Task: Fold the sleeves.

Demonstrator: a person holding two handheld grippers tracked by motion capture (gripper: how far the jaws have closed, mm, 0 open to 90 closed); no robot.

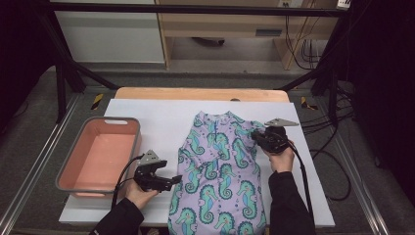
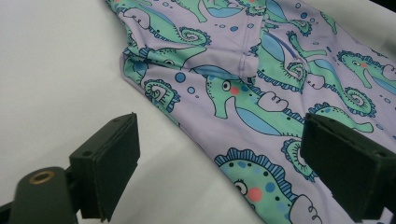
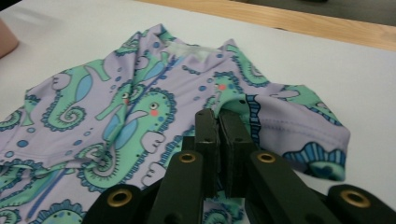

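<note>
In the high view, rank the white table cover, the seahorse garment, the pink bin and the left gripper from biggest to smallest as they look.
1. White table cover, widest by far.
2. Seahorse garment and pink bin: they look about alike; the garment runs off the bottom edge, so I won't rank them.
3. Left gripper, smallest.

Garment (image 1: 220, 171) lies on table (image 1: 156, 117), right of bin (image 1: 98, 154).

Black long sleeves (image 1: 288, 205) cover both forearms; each black two-jaw gripper (image 1: 157, 180) carries a grey three-cornered plate (image 1: 281, 122), brass-ringed screws (image 3: 187, 157) and a trailing black cable (image 1: 304, 181).
</note>
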